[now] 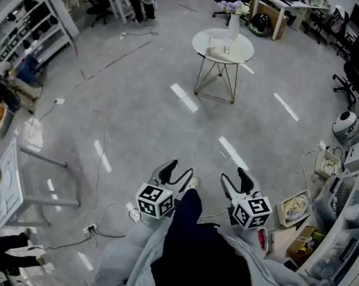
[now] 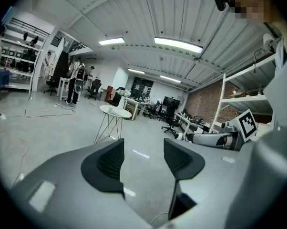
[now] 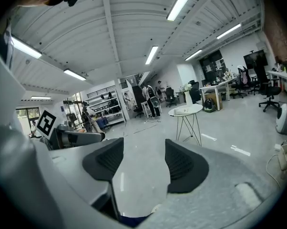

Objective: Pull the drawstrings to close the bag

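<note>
Grey floor [image 1: 138, 100], one table [image 1: 245, 50], two grippers [image 1: 178, 170] [image 1: 233, 176]

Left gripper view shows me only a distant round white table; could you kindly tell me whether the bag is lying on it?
Observer: Yes, the head view shows a cream cloth bag lying on the round white table with thin metal legs.
Operator: Thank you. Is anything else up there?
Observer: A white vase of pale flowers stands at the table's far edge, behind the bag.
Operator: And are the right tongs free?
Observer: The right tongs stand open with nothing between them.
</note>
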Motion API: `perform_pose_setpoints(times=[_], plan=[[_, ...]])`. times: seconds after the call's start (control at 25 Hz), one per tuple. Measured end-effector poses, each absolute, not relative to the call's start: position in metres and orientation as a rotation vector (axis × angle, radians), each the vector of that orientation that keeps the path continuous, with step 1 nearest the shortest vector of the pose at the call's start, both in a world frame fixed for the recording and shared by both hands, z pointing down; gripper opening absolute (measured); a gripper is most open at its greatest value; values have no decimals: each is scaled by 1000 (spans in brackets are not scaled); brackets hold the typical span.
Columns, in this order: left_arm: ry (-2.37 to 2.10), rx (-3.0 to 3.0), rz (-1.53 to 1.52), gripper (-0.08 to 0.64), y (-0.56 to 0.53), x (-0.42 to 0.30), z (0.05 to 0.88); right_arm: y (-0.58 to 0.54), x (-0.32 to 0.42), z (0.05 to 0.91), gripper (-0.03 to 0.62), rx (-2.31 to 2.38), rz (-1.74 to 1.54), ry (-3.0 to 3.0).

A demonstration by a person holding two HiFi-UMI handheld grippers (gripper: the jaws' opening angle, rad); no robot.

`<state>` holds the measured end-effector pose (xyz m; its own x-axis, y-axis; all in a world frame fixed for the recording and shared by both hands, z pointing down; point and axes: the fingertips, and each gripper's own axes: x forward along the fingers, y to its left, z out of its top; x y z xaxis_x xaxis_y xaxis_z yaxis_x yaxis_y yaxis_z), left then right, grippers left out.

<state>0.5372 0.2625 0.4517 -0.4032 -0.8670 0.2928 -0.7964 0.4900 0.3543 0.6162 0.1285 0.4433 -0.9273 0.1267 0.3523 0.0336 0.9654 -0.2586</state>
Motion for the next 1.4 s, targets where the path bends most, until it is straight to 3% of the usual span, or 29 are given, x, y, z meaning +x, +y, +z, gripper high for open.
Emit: perform_pose_setpoints(times=[0.72,1.4], plan=[[-2299,1479,-178,259,219,342,435,82,433,426,267,-4,318,-2768],[-2224,1439,-229,259,235,322,466,100,397,447,267,-29,305,-2696]])
